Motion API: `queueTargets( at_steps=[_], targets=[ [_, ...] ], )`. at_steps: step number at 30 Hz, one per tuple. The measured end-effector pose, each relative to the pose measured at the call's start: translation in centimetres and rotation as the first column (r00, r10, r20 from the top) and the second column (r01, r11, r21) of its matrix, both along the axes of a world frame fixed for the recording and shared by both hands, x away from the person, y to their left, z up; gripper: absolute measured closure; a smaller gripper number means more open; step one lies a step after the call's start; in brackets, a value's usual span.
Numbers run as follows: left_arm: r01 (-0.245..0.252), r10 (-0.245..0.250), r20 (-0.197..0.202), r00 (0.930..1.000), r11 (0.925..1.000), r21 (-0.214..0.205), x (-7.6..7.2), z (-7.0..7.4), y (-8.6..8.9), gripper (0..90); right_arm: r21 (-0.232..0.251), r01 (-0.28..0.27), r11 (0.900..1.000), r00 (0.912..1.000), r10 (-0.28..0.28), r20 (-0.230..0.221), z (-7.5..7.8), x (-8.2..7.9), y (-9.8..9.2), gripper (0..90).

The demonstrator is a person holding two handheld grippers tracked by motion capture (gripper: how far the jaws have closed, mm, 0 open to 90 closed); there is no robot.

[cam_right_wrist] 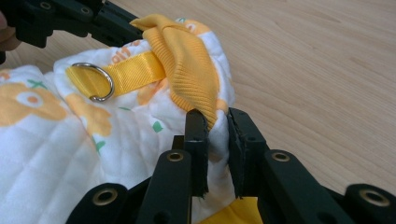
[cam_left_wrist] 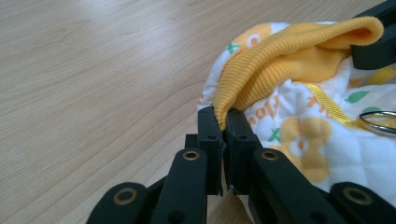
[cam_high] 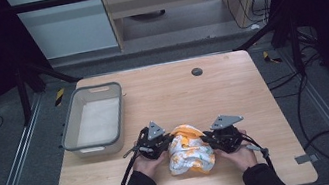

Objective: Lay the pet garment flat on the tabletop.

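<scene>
A quilted white garment [cam_high: 190, 155] printed with orange flowers is seen at the lower centre of the high view, bunched on the wooden surface [cam_high: 232, 86] between the two hands. Its ribbed orange hem [cam_left_wrist: 280, 56] is pinched at one end by the left gripper [cam_left_wrist: 223, 122], whose fingers are closed tight on the fabric. The other end is clamped by the right gripper [cam_right_wrist: 215, 122] — fingers nearly together, with hem and quilting caught between them. A yellow strap [cam_right_wrist: 133, 72] with a metal ring [cam_right_wrist: 95, 81] lies across the cloth. A grey tub [cam_high: 72, 122] stands at the left of the high view — well apart from the garment.
</scene>
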State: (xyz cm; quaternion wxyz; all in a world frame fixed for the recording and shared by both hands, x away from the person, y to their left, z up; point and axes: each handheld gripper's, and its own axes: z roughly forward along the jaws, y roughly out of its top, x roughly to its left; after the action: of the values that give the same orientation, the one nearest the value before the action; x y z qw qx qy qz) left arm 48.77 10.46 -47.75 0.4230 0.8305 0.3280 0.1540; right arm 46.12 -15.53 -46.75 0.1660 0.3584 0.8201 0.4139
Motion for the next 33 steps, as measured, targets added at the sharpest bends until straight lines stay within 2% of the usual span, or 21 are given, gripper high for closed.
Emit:
queueTargets(
  at_steps=[6,13,22,27,33],
  targets=[
    [0.003,-0.003,0.01,1.0,0.9999,-0.017,-0.6,1.1,0.2,86.7,0.038,0.014,0.9992,0.9999,-0.014,0.01,0.7,-0.1,-0.5,79.5],
    [-0.006,0.007,0.02,0.9998,0.9991,-0.043,-1.0,2.4,0.9,86.8,0.051,0.003,0.9987,0.9995,-0.005,0.032,1.5,-0.1,-0.4,80.1],
    [-0.024,0.026,0.034,0.9991,0.9972,-0.071,-1.6,4.0,1.7,86.9,0.062,-0.018,0.9979,0.9992,0.016,0.037,2.1,-0.1,-0.1,80.6],
    [-0.026,0.03,0.046,0.9985,0.9961,-0.084,-2.1,5.0,1.9,86.9,0.075,-0.024,0.9969,0.9983,0.02,0.056,3.1,-0.2,-0.1,80.5],
    [-0.035,0.043,0.084,0.9956,0.9952,-0.091,-2.5,6.3,2.0,86.9,0.093,-0.017,0.9955,0.996,0.009,0.088,4.0,-0.2,0.0,80.4]
  ],
)
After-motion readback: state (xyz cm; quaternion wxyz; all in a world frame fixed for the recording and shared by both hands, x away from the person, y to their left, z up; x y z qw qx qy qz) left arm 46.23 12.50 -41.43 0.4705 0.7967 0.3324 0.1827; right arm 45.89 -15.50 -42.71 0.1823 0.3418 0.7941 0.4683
